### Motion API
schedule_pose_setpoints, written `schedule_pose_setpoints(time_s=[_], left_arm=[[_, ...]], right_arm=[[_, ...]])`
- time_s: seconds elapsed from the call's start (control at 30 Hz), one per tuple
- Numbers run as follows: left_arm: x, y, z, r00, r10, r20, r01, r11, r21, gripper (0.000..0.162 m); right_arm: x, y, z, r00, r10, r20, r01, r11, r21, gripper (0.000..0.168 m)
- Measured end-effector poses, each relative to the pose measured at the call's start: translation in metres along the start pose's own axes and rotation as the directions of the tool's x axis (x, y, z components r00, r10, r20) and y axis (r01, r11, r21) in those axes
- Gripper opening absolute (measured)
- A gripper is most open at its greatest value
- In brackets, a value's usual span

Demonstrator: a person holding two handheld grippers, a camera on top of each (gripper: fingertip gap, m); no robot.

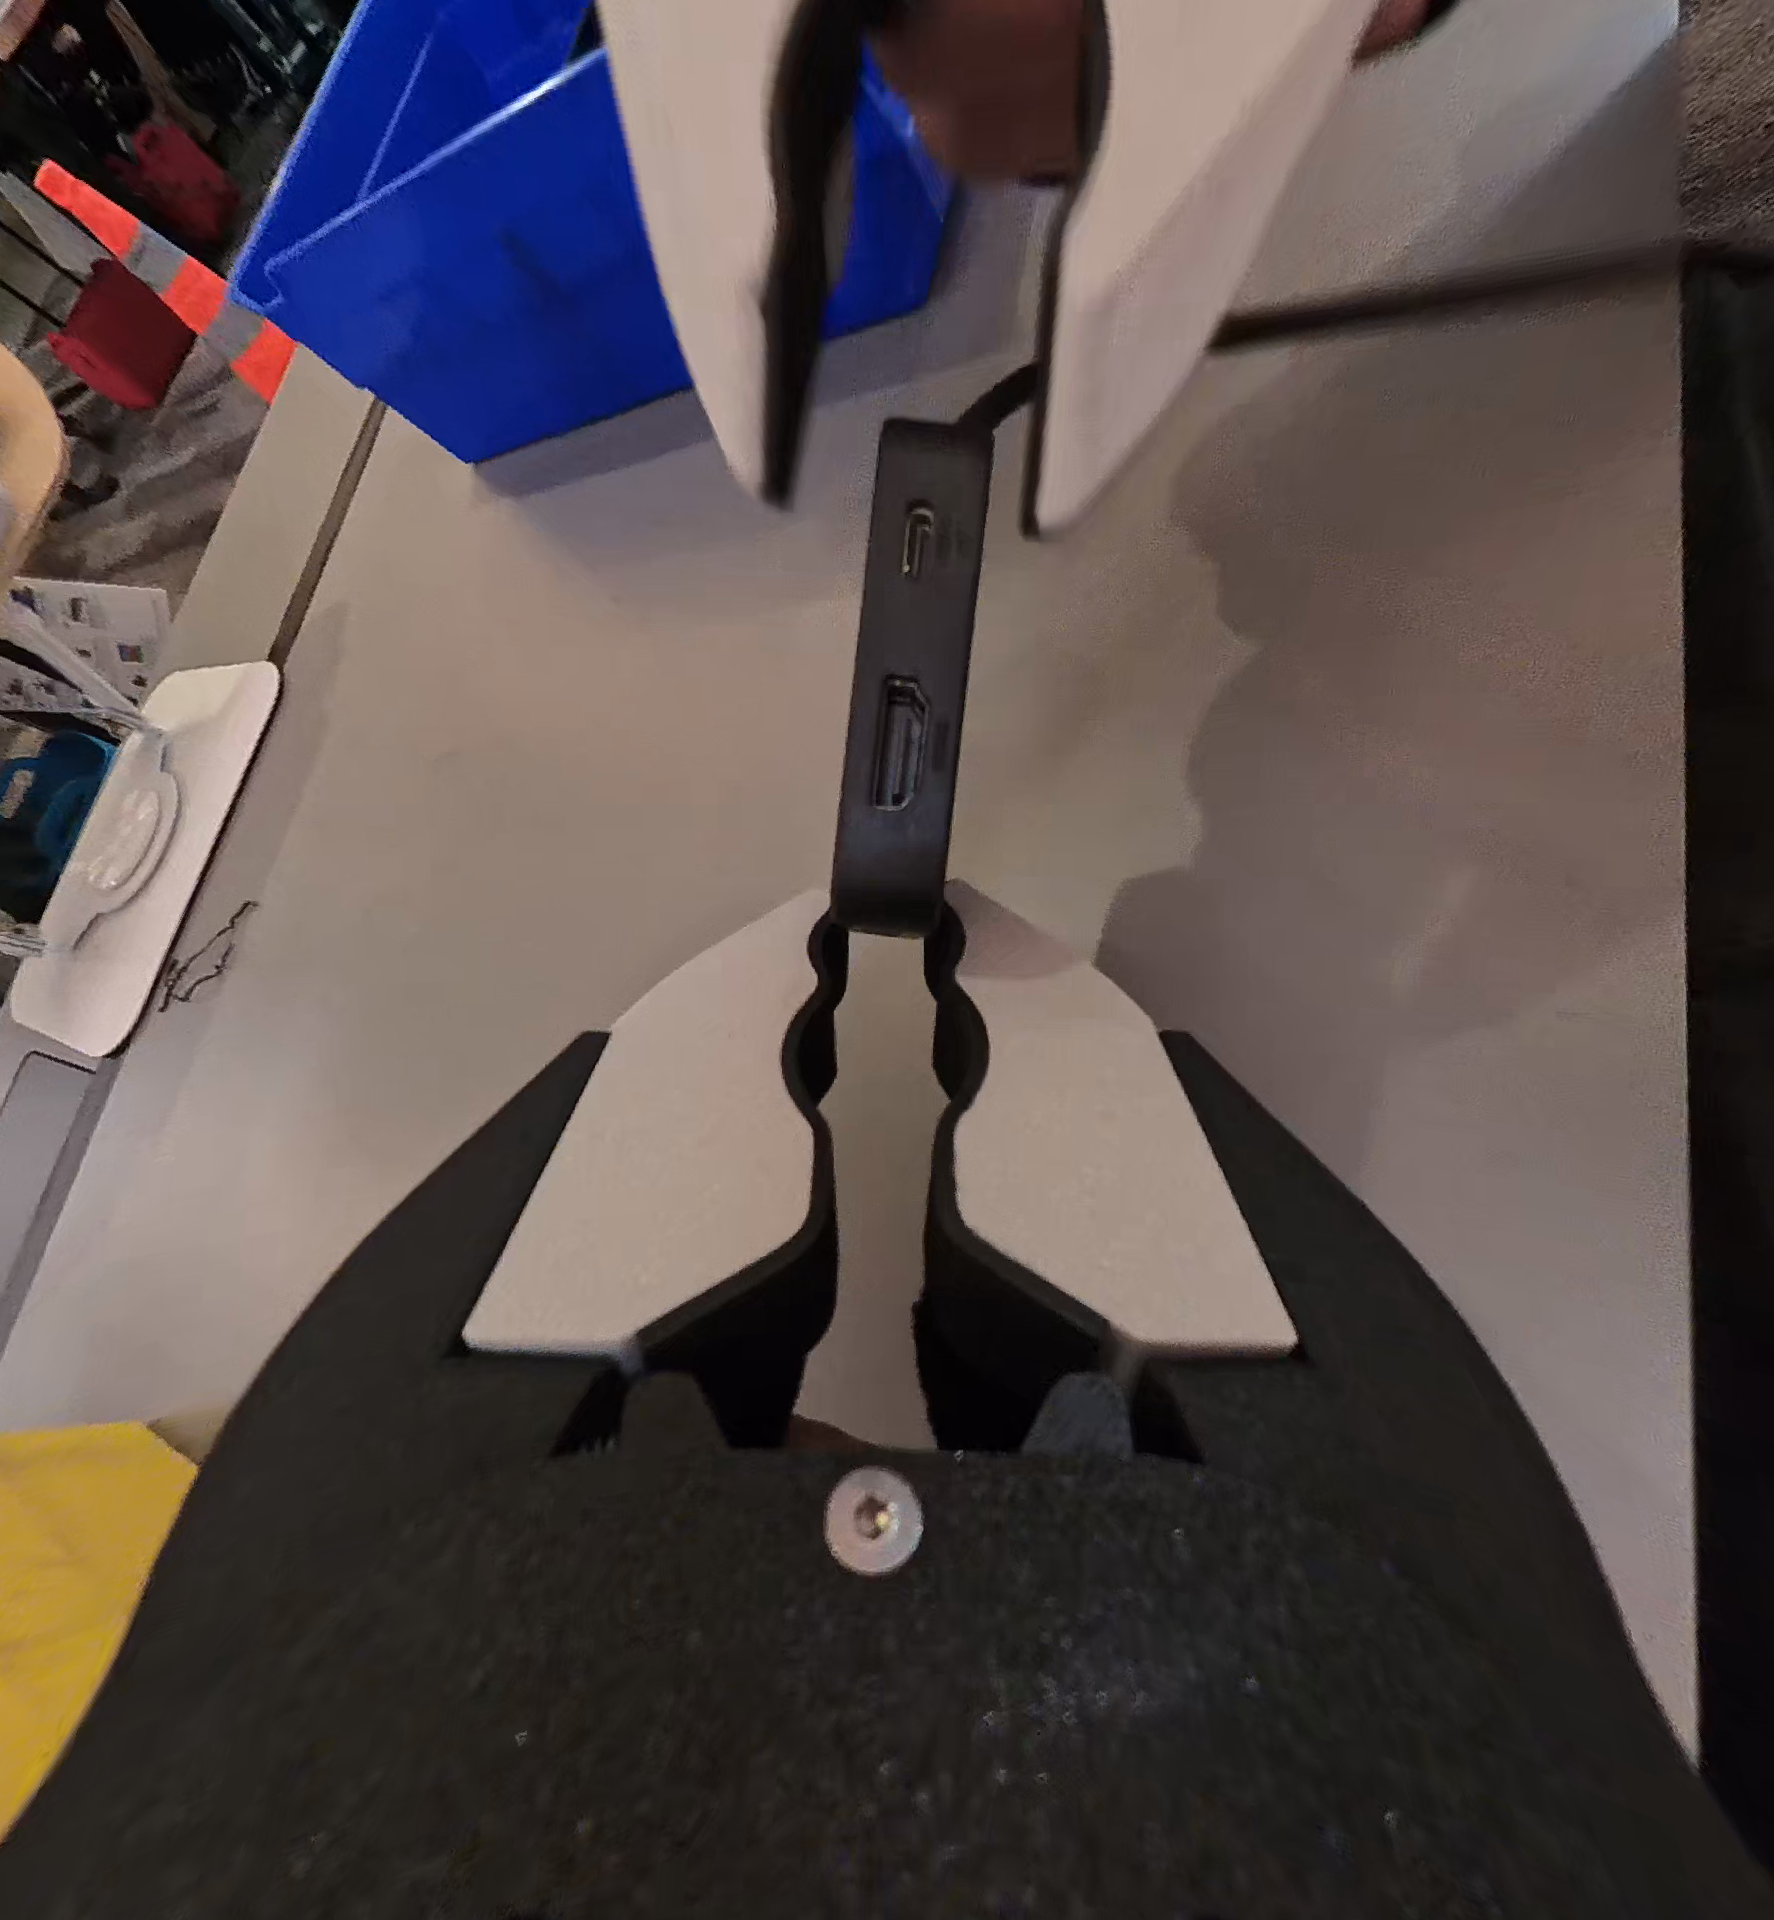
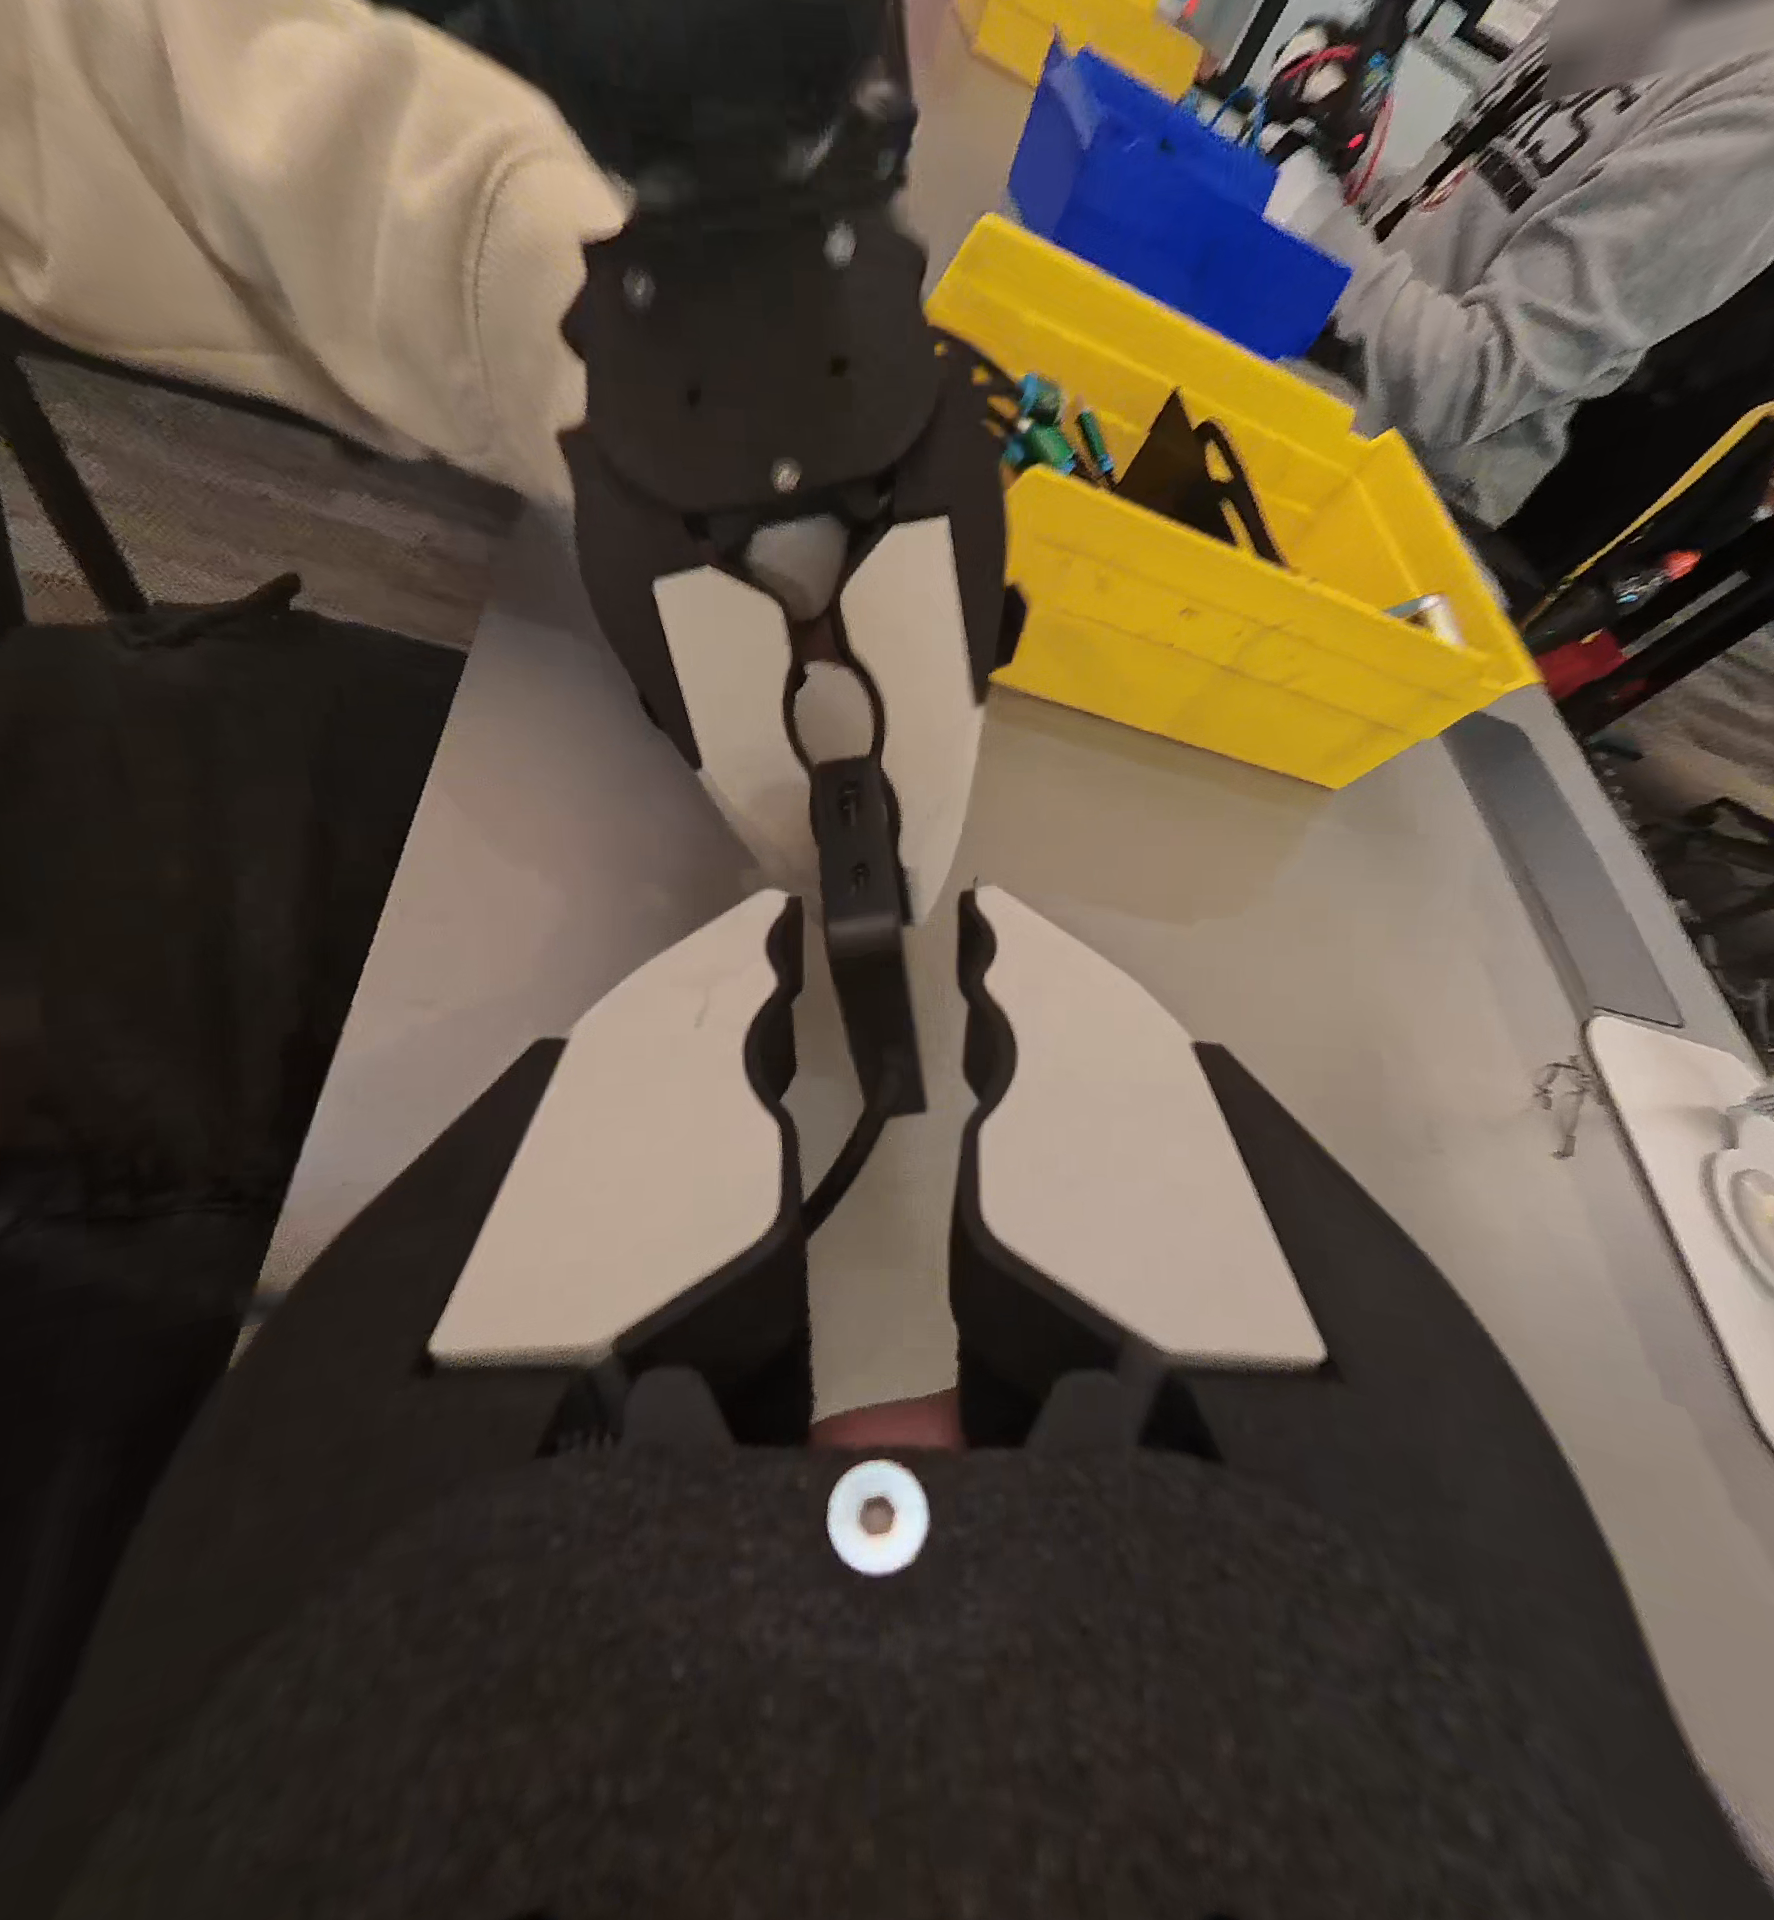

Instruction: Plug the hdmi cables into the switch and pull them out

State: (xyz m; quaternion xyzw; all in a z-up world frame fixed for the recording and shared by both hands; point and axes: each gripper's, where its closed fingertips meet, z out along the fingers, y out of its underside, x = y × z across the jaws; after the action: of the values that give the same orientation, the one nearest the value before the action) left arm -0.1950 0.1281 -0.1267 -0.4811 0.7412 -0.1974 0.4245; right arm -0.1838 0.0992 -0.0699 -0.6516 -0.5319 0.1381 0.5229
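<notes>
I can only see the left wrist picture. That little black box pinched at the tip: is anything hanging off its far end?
Observer: Yes. In the right wrist view a black cable leaves the switch and curves down between the open fingers of the right gripper.
Visitor: Who holds my pincer?
Observer: An arm in a cream sleeve, behind the left gripper.
Visitor: And the yellow thing in my corner?
Observer: Probably the yellow bin; it holds small green and blue parts.
</notes>
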Motion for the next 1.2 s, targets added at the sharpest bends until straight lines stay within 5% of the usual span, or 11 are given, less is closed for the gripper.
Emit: schedule_pose_setpoints(time_s=[0.3, 0.83, 1.07, 1.1, 1.2], left_arm=[[0.007, -0.019, -0.001, 1.0, 0.016, -0.004, -0.016, 0.999, 0.045, 0.014], [0.009, -0.027, 0.0, 1.0, 0.023, 0.008, -0.024, 0.99, 0.137, 0.014], [-0.017, -0.019, -0.001, 0.989, -0.114, 0.095, 0.103, 0.988, 0.113, 0.016], [-0.026, -0.012, -0.005, 0.977, -0.16, 0.142, 0.149, 0.985, 0.086, 0.0], [-0.039, 0.002, -0.026, 0.906, -0.353, 0.234, 0.338, 0.935, 0.103, 0.007]], right_arm=[[-0.01, 0.024, 0.016, 0.994, -0.107, 0.008, 0.107, 0.982, -0.158, 0.02], [-0.012, 0.011, 0.017, 0.977, -0.207, -0.052, 0.207, 0.978, -0.005, 0.013], [0.01, 0.007, 0.023, 0.944, -0.283, -0.173, 0.276, 0.959, -0.063, 0.014], [0.023, 0.006, 0.025, 0.927, -0.305, -0.217, 0.296, 0.952, -0.075, 0.014], [0.079, 0.011, 0.025, 0.873, -0.346, -0.344, 0.325, 0.938, -0.12, 0.014]])
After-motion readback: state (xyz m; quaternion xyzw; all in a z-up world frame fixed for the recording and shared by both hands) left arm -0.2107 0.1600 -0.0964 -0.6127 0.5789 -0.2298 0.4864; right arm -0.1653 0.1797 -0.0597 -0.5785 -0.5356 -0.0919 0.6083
